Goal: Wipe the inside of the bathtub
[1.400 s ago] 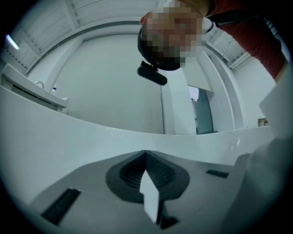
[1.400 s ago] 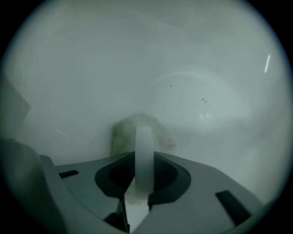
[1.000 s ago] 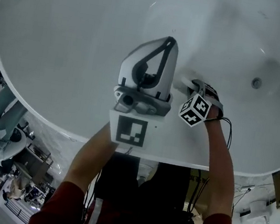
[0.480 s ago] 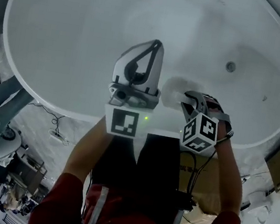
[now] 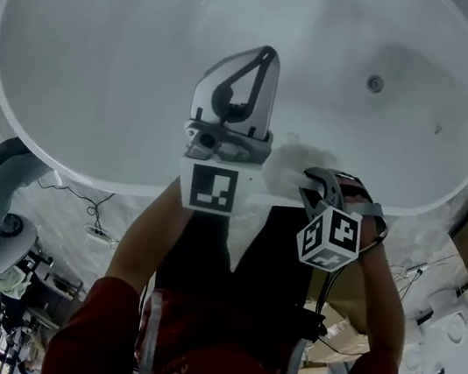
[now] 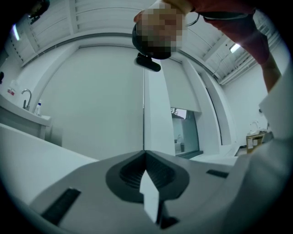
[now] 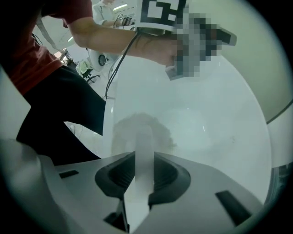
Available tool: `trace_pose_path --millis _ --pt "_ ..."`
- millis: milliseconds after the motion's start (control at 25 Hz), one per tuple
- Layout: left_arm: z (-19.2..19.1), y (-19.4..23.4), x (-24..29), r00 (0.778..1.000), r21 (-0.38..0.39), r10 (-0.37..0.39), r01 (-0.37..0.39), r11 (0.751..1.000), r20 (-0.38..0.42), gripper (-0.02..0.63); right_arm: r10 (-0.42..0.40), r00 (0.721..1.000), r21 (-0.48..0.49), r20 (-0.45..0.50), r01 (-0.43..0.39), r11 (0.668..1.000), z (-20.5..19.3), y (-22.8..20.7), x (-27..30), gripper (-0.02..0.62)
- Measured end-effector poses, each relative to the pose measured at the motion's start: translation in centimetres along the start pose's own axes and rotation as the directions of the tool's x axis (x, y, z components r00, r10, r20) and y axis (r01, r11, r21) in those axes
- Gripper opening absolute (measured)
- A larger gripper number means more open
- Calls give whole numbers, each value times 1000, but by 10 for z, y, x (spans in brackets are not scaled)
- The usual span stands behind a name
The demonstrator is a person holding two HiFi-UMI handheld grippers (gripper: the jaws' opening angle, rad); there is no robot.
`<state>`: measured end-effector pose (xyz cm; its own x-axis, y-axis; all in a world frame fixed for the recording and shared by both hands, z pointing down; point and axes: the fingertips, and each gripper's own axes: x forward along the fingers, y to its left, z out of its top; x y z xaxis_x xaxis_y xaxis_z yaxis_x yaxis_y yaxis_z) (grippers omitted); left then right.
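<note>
From where I stand, the person leans over the white bathtub (image 5: 105,54), and the right gripper (image 5: 308,182) is down at the near inner wall, just under the rim; I take that low reach as a way to press the white cloth (image 5: 283,167) flat to the surface for the wipe; its jaws are clamped on a fold of that cloth, with the bunched rest ahead of them against the wall. The left gripper (image 5: 261,69) is held up over the tub's middle, touching nothing, likely parked out of the way; its jaws are closed together and empty. The drain (image 5: 375,84) lies well apart, toward the far right.
</note>
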<state>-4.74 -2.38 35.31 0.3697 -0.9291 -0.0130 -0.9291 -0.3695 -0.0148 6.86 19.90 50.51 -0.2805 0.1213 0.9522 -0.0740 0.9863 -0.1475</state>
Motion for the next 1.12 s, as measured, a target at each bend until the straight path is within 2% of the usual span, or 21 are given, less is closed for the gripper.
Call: trace_pose_path --millis 480,960,1120 --pt "-19 -28 -2 999 26 29 -29 999 -21 14 40 999 -58 -22 -42 997 -18 3 34 93" --pt "-33 -33 3 999 41 30 -28 999 -37 14 88 994 -49 -57 -91 995 -38 -17 99 93" --pt "-42 -35 14 998 55 32 -29 998 -49 14 90 994 -39 -66 -93 995 -53 -38 128 93"
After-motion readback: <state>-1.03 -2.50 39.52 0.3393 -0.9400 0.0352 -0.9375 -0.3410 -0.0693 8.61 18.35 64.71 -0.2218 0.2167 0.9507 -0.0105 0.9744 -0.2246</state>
